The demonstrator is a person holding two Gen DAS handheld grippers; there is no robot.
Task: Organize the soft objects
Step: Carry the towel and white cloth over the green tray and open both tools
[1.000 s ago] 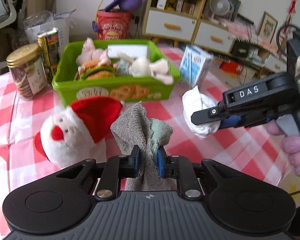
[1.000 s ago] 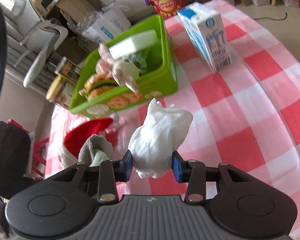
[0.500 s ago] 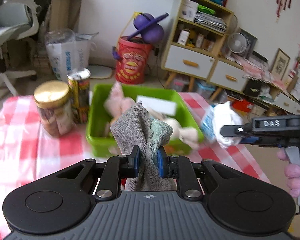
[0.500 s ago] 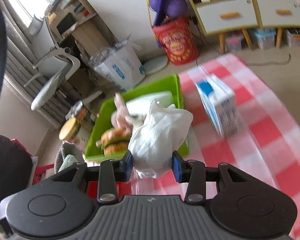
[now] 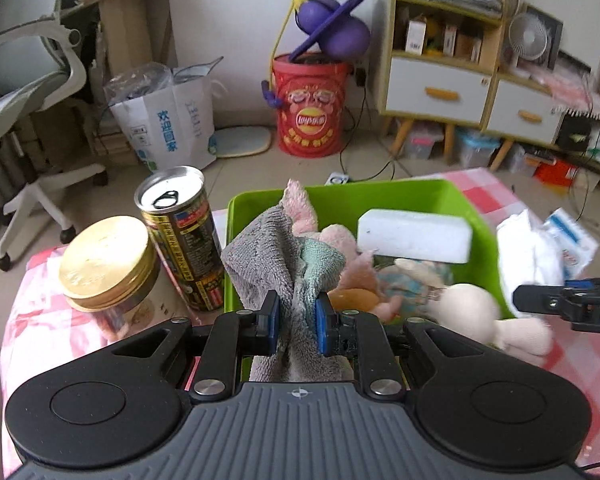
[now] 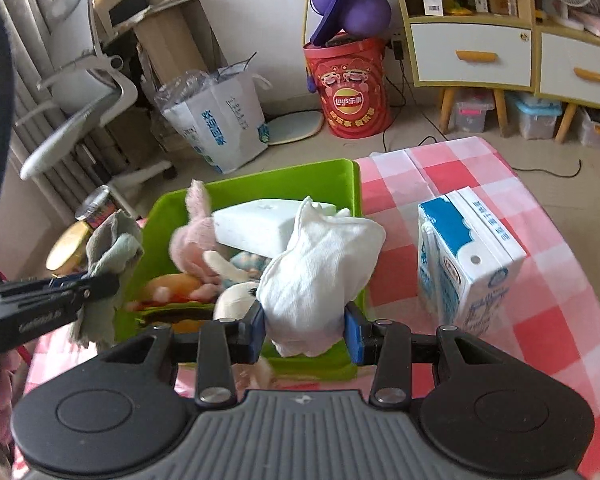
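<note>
Pink-checked tablecloth (image 6: pixel 480 168) carries the green bin (image 6: pixel 260 182) of plush toys. My left gripper (image 5: pixel 296 318) pinches the grey towel (image 5: pixel 266 256) above the bin's near left side. My right gripper (image 6: pixel 304 330) clamps the white cloth (image 6: pixel 320 264) over its near right edge.

Grey towel (image 5: pixel 276 256), white cloth (image 6: pixel 320 264), both pinched.

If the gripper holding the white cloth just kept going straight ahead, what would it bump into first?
Probably the toys in the green bin: the right gripper, shut on the white cloth, points over its near wall toward the white block. Depth is hard to judge.
</note>
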